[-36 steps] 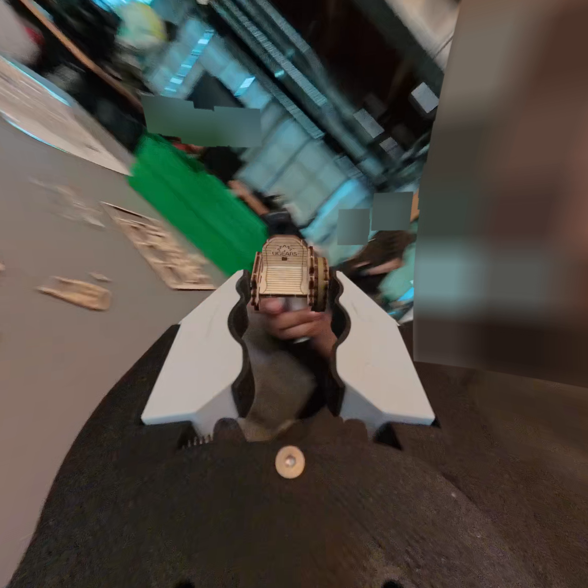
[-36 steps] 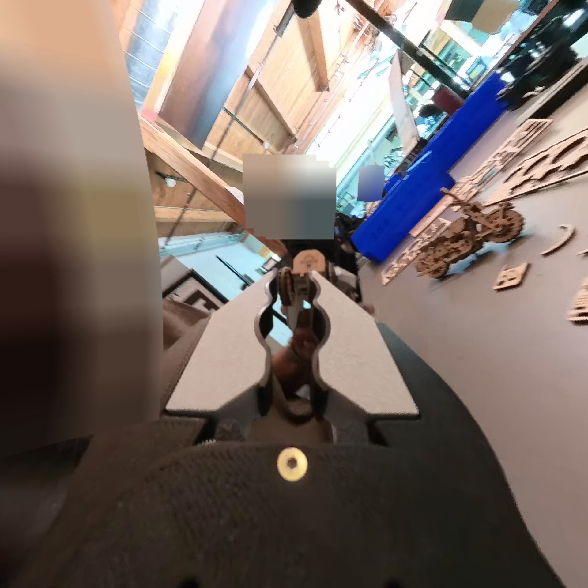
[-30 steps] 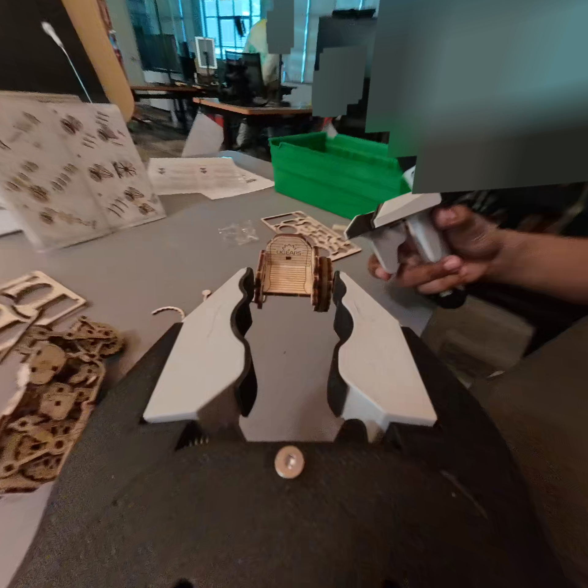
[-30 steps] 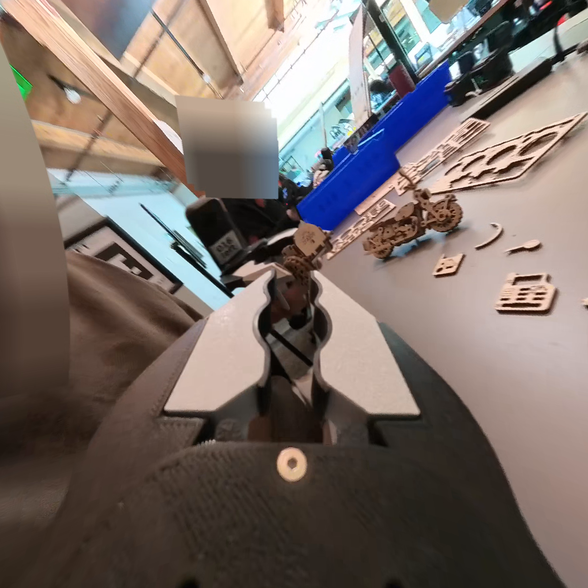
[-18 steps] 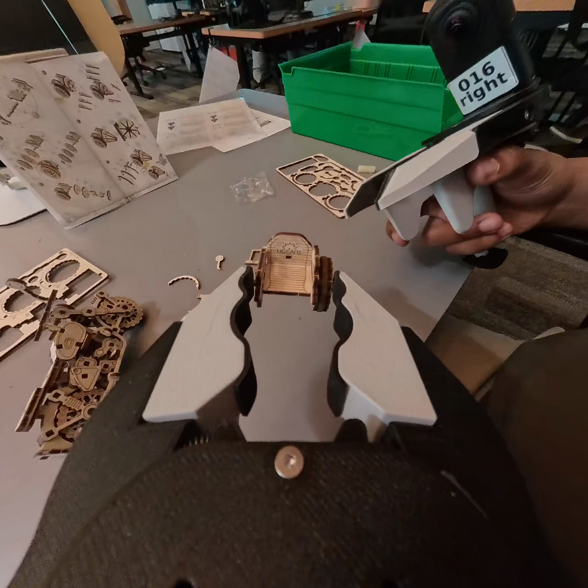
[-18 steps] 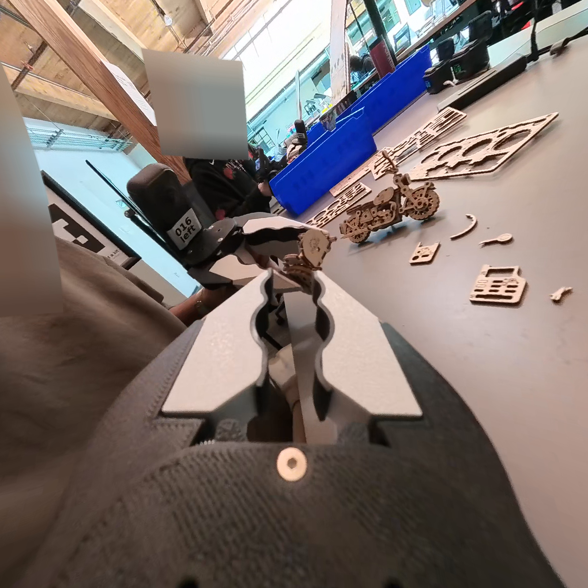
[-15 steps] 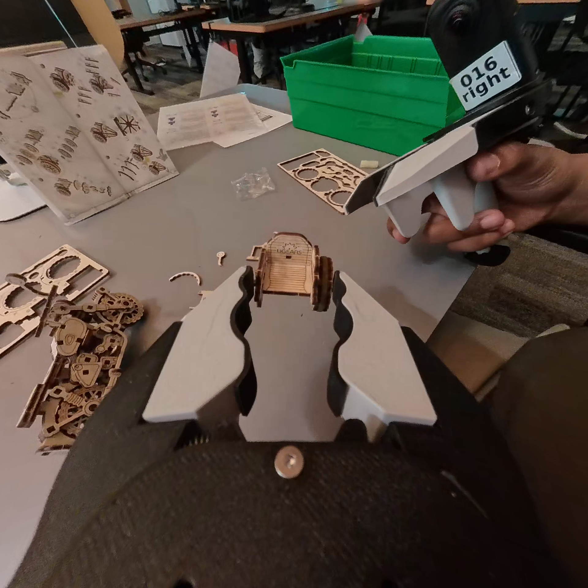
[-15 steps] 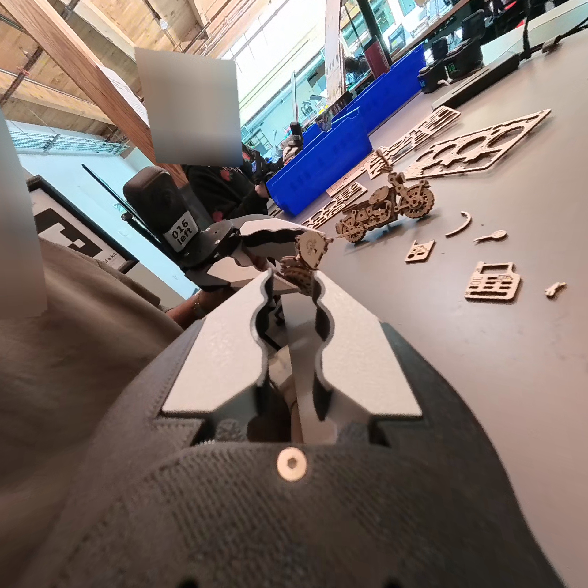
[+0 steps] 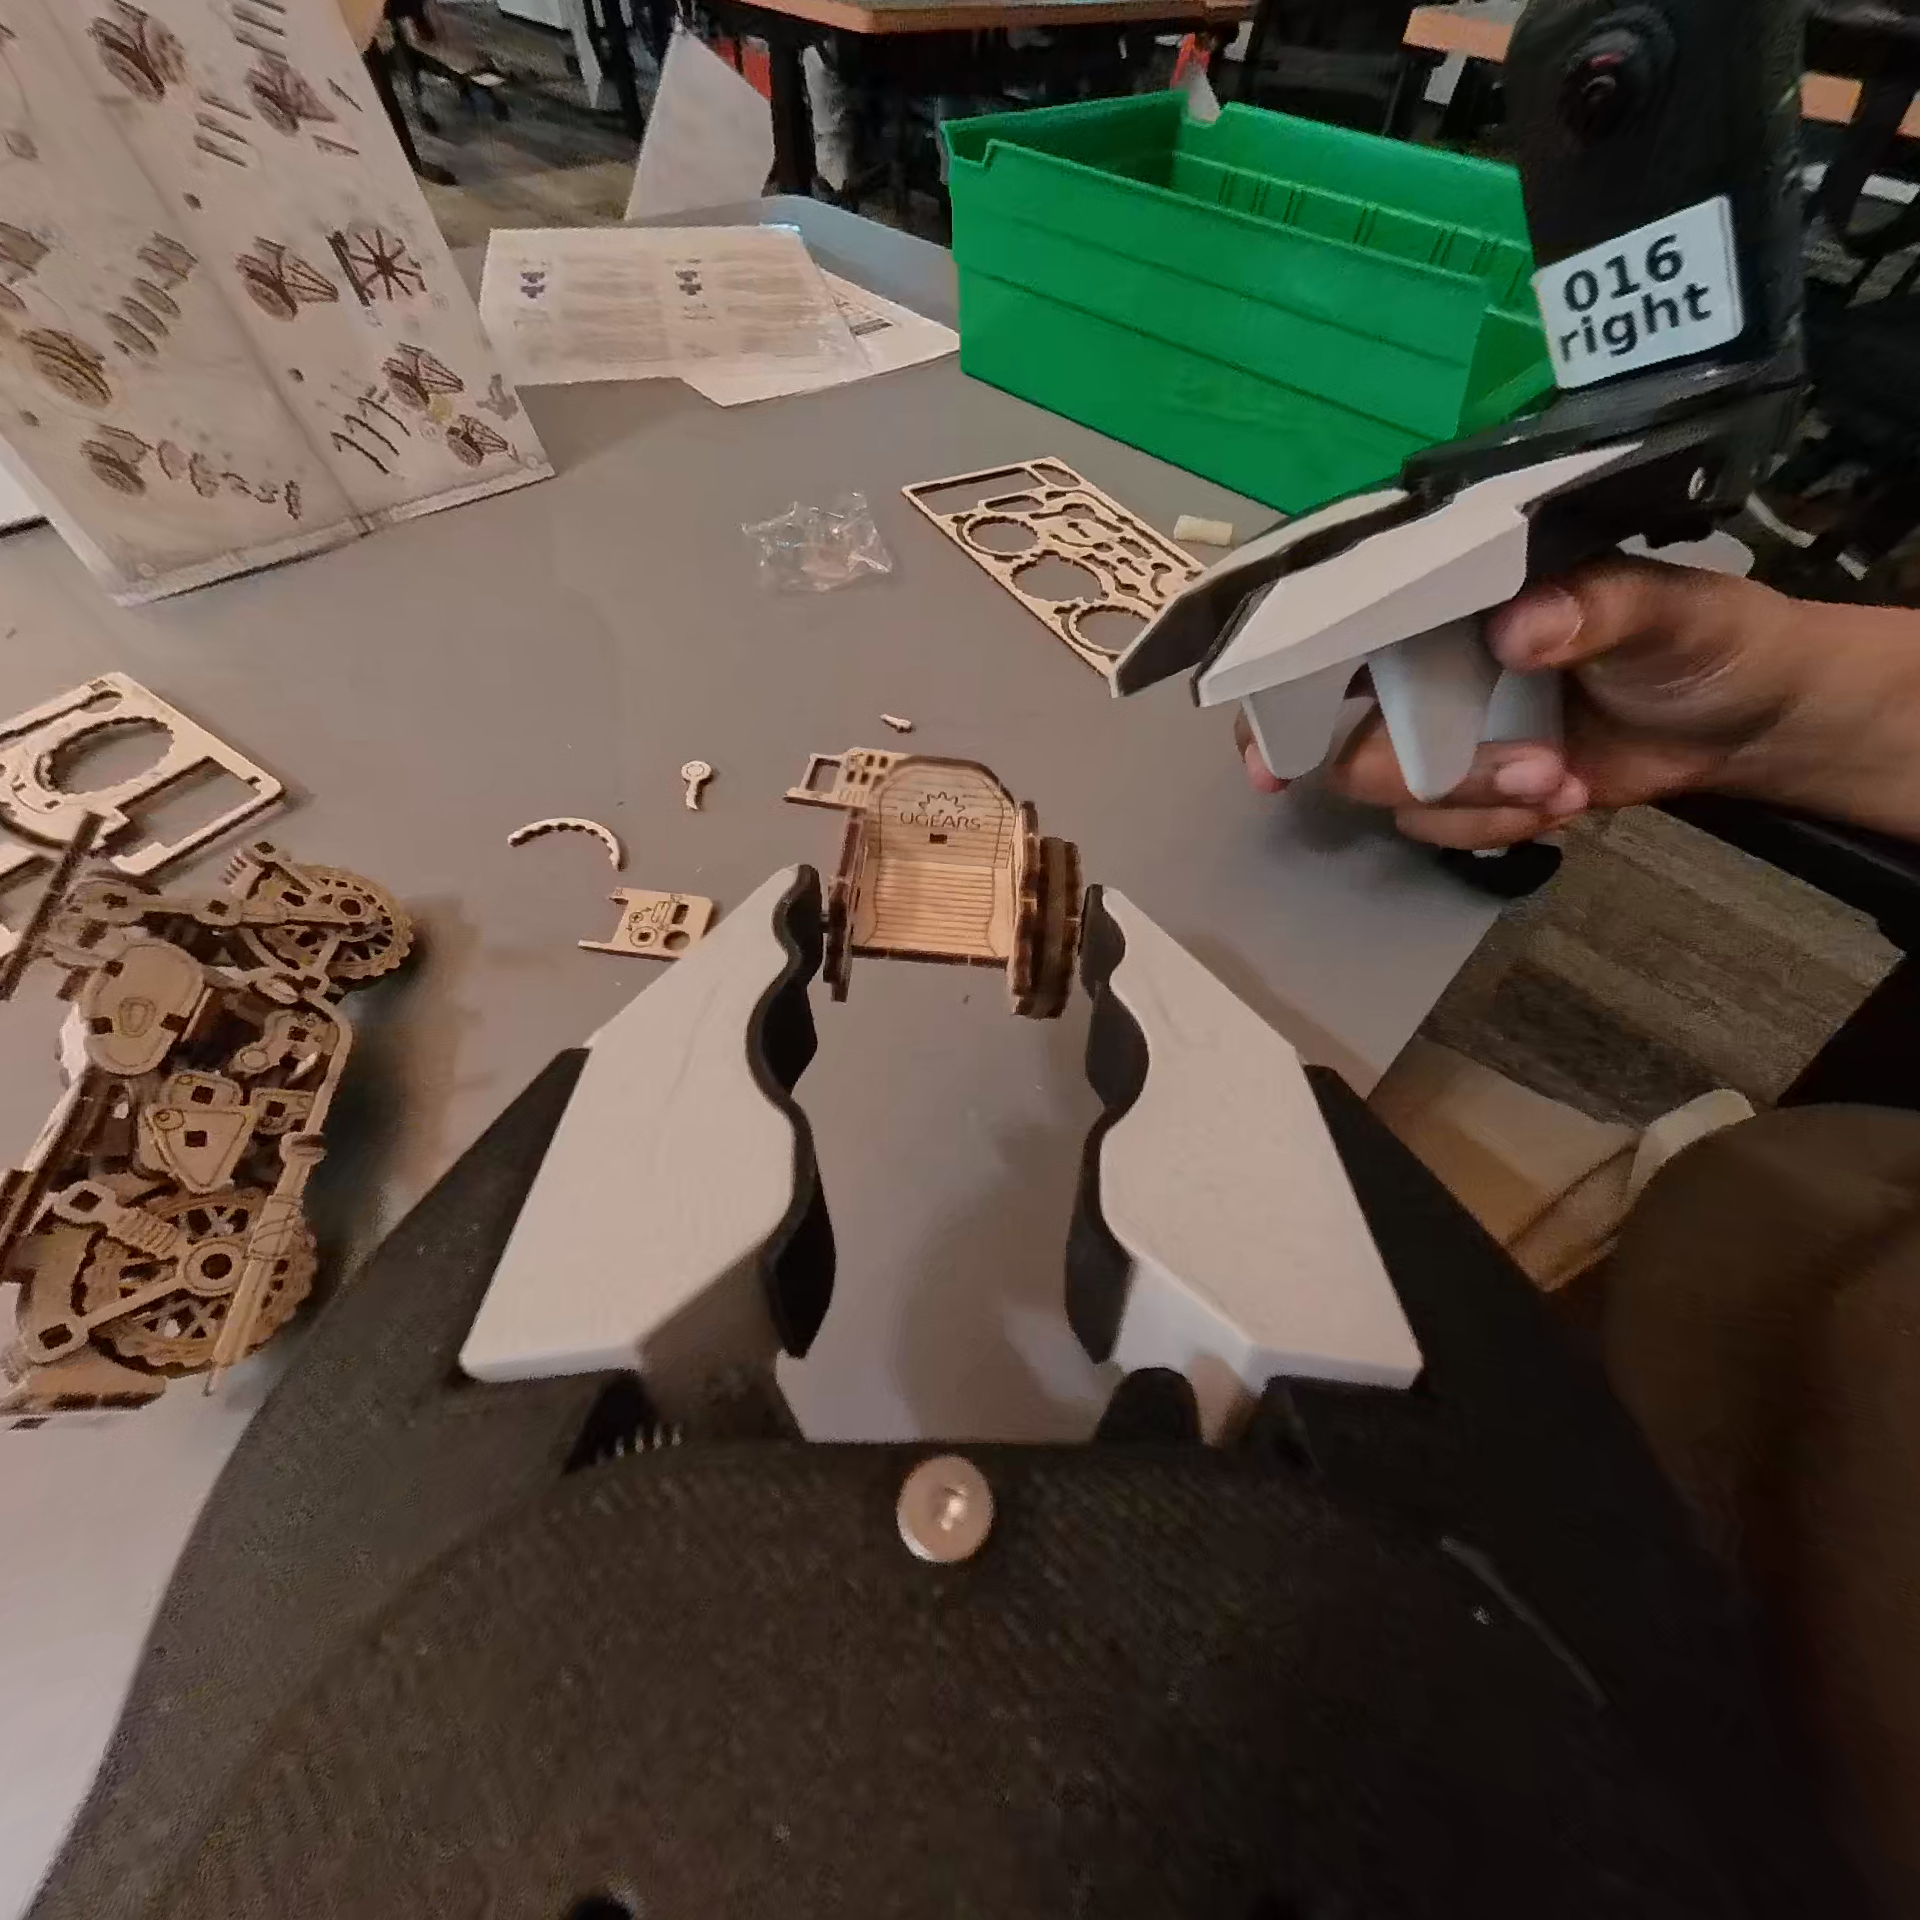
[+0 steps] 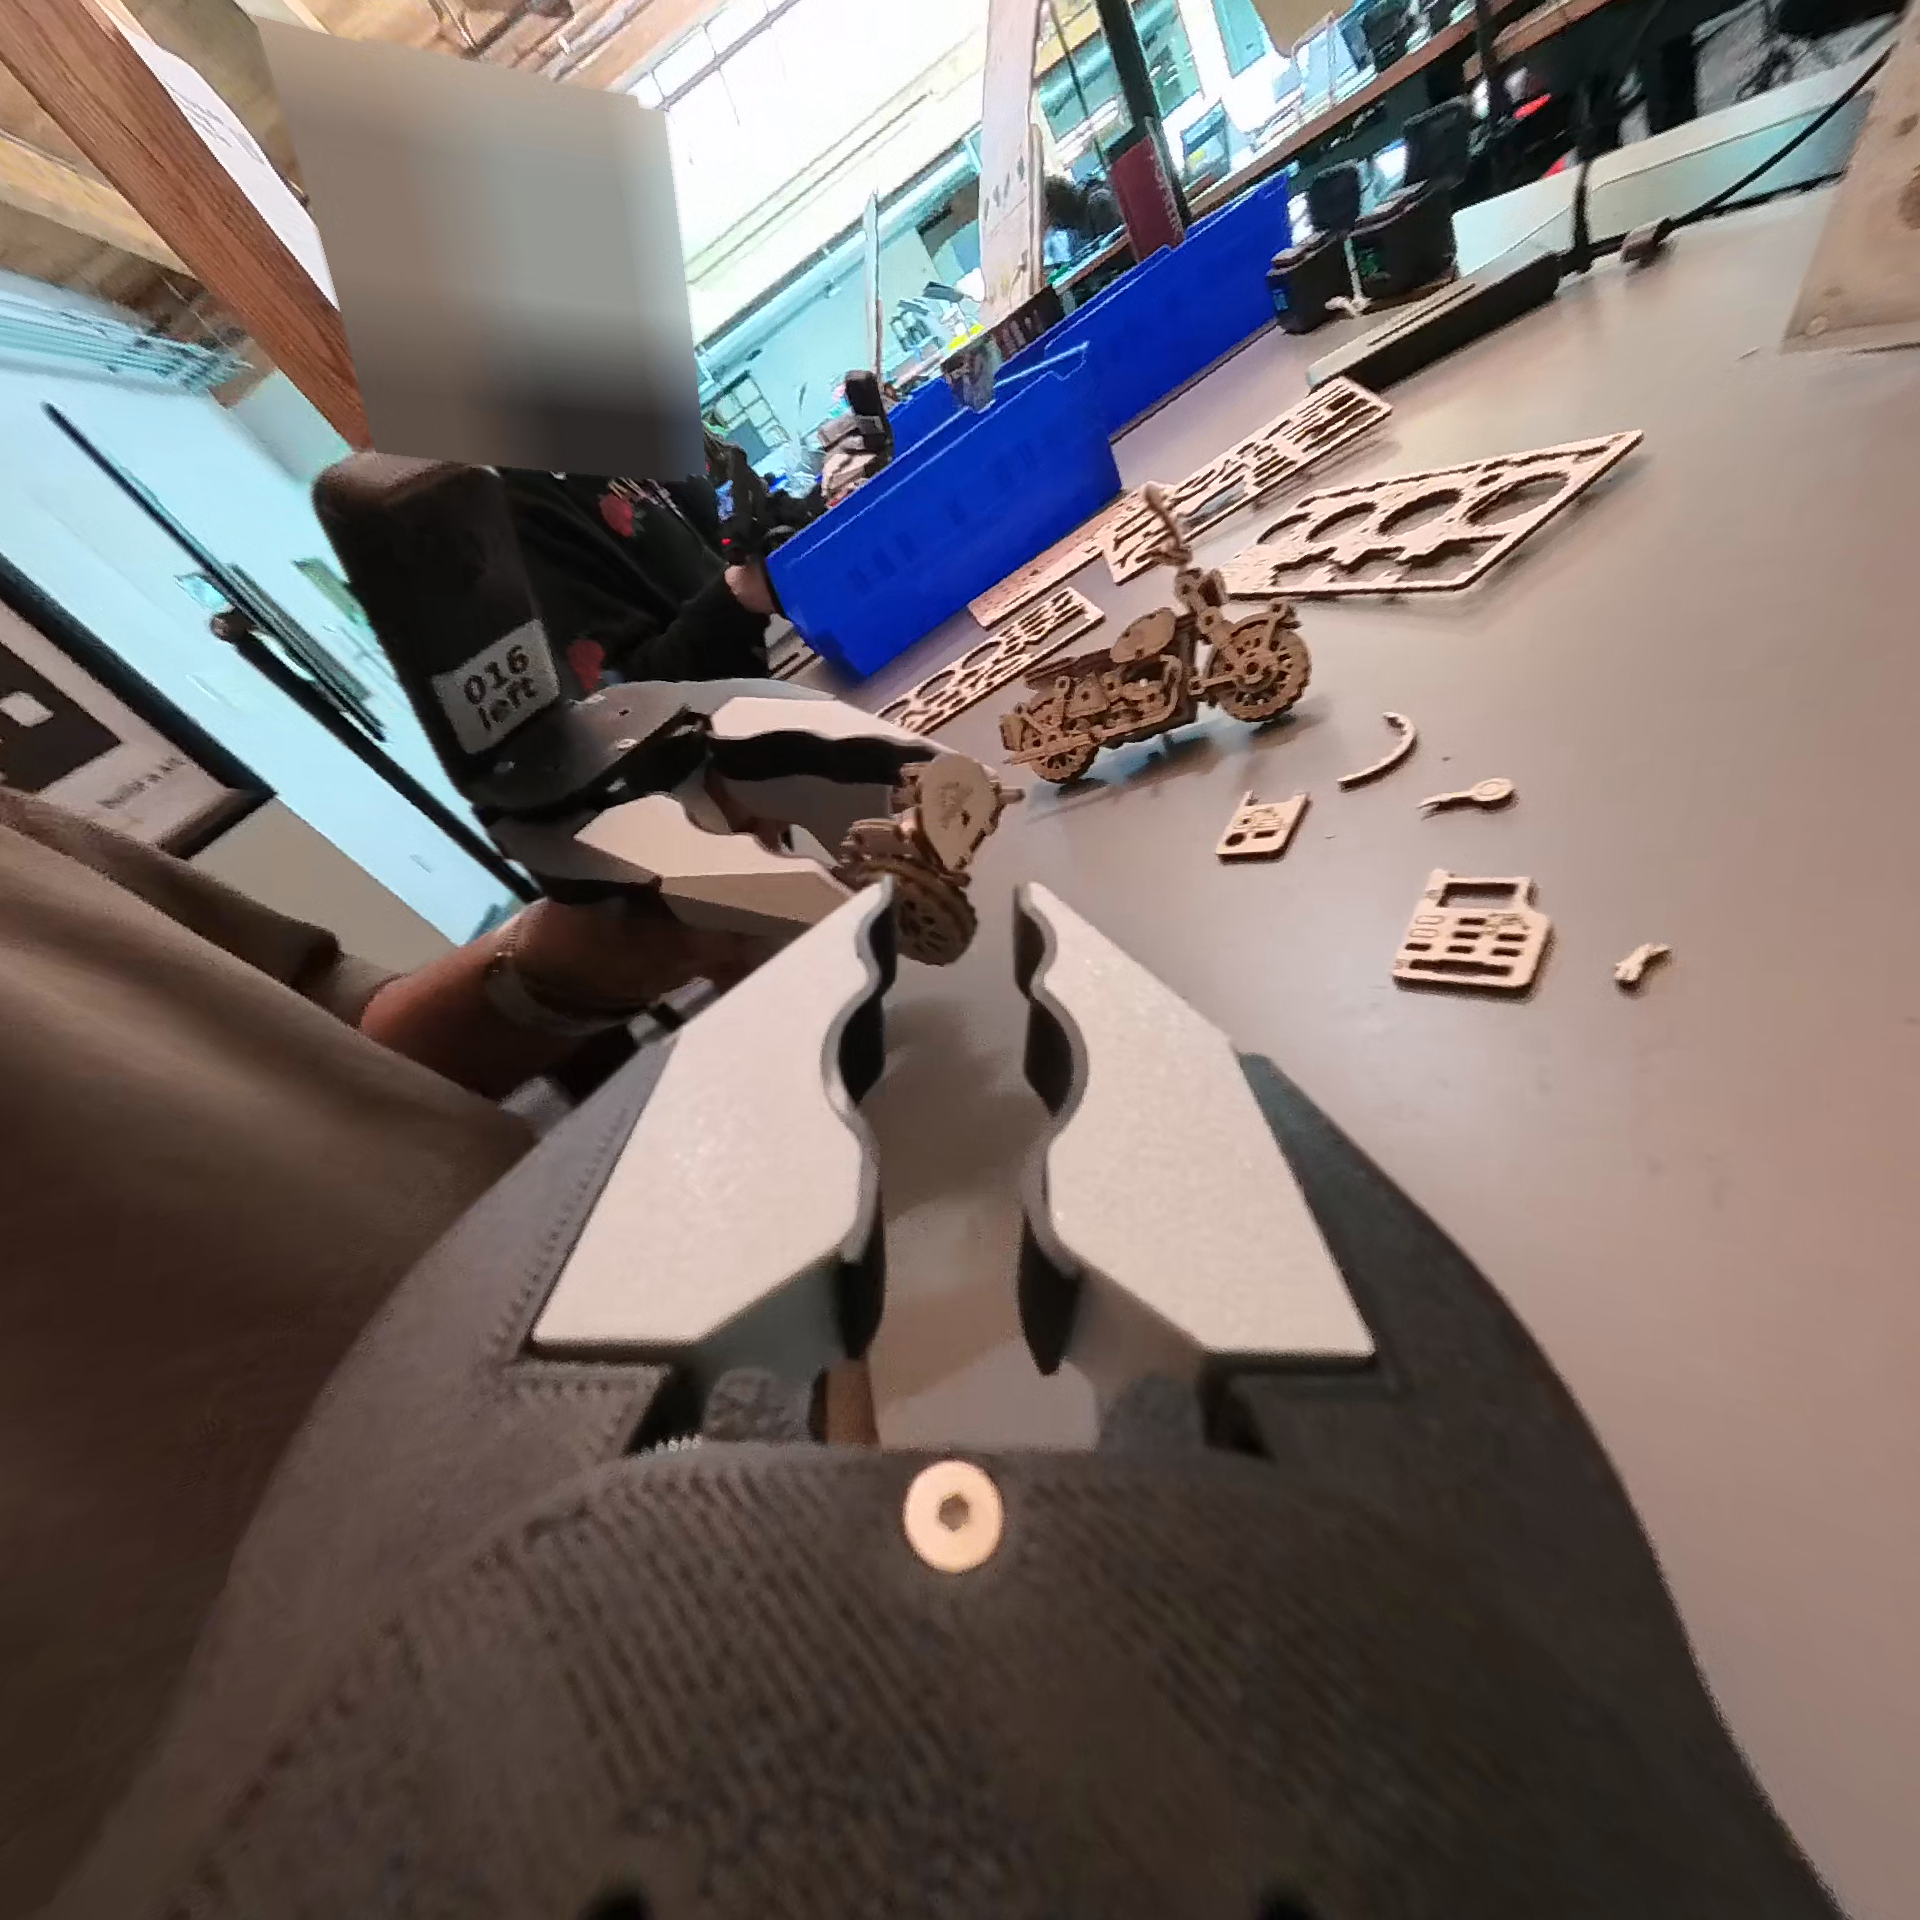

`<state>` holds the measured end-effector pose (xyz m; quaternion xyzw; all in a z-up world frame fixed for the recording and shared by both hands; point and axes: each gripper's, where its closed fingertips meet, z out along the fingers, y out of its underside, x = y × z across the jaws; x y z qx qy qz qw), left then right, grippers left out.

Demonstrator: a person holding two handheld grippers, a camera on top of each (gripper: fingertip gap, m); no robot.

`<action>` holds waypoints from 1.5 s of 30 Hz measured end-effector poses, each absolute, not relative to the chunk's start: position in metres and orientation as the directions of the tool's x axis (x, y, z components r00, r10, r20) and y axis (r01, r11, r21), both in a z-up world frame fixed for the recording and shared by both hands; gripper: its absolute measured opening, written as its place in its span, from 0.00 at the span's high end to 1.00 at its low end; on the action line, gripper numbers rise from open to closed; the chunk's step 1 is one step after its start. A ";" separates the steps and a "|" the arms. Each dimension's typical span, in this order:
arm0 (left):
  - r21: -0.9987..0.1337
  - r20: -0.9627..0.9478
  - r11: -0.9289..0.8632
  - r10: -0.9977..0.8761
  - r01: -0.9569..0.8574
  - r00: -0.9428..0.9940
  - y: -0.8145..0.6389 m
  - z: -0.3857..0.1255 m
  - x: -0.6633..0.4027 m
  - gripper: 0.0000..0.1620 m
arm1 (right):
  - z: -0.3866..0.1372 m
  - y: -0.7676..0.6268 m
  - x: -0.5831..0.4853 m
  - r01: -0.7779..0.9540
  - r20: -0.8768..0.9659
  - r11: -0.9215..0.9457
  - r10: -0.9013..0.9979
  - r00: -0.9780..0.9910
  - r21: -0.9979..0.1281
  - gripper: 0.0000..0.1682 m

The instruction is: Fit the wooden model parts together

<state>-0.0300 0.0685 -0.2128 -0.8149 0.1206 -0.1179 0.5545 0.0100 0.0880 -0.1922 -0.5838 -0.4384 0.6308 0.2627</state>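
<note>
wooden slatted sidecar (image 9: 951, 894) pinched in left tongs (image 9: 951, 951); right tongs (image 10: 954, 930) parted, empty.

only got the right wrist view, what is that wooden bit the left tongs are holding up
Observer: A small wooden seat assembly with an arched back and a slatted floor. The left tongs pinch it across its two sides.
Operator: anything useful on the table out of my frame
Observer: A large instruction sheet with part drawings is propped up at the far left of the table.
Operator: any spare bits nearby
Observer: A small clear plastic bag lies beyond the seat. I cannot tell what is in it. A green bin sits farther back to its right.
</note>
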 end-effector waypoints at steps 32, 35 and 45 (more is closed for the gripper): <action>-0.930 -0.113 -0.269 -0.435 -0.249 0.893 0.065 -0.217 0.000 0.71 | -0.203 0.071 -0.006 0.223 -0.486 -0.466 0.873 -0.044 -0.856 0.95; -0.930 -0.123 -0.264 -0.433 -0.256 0.893 0.064 -0.217 -0.001 0.71 | -0.202 0.070 -0.007 0.224 -0.479 -0.457 0.877 -0.048 -0.861 0.98; -0.937 -0.086 -0.270 -0.433 -0.220 0.898 0.064 -0.216 0.004 0.71 | -0.202 0.075 -0.005 0.218 -0.462 -0.444 0.886 -0.036 -0.869 0.98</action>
